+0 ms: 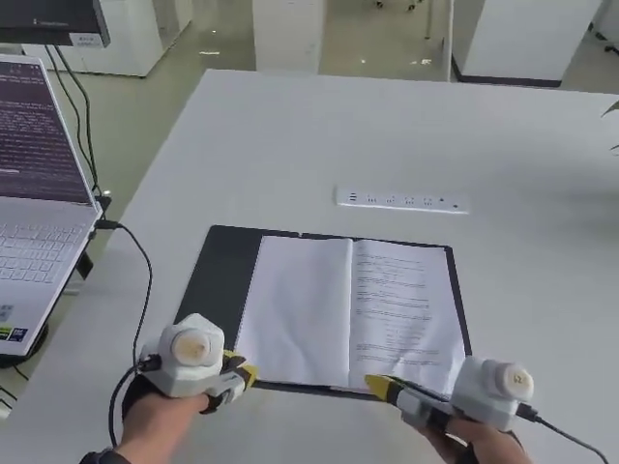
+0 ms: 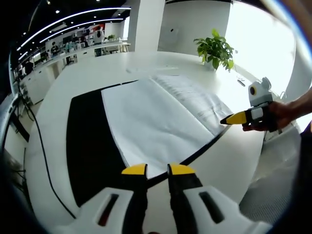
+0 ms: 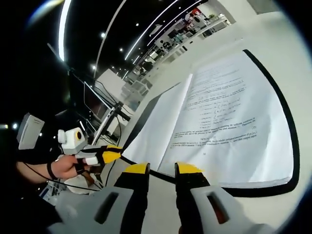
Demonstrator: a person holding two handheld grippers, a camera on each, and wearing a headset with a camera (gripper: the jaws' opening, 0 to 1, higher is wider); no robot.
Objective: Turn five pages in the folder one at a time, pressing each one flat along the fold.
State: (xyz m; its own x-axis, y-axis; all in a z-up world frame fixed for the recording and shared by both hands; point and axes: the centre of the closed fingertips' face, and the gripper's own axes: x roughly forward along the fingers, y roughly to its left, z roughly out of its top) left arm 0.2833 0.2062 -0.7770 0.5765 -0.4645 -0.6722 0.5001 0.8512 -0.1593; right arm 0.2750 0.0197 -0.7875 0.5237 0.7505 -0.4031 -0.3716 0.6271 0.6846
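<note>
A black folder (image 1: 218, 280) lies open on the white table (image 1: 309, 135). A blank white page (image 1: 295, 309) lies on its left and a printed page (image 1: 401, 304) on its right, both flat. My left gripper (image 1: 244, 373) is shut and holds nothing, just off the blank page's near left corner (image 2: 157, 169). My right gripper (image 1: 379, 386) is shut too, with nothing in it. It sits at the folder's near edge below the printed page (image 3: 163, 168). Each gripper appears in the other's view, the right gripper (image 2: 236, 118) and the left gripper (image 3: 109, 155).
An open laptop (image 1: 29, 193) stands at the left with a black cable (image 1: 145, 280) running along the table beside the folder. A white power strip (image 1: 401, 201) lies beyond the folder. A potted plant (image 2: 214, 48) stands at the far table end.
</note>
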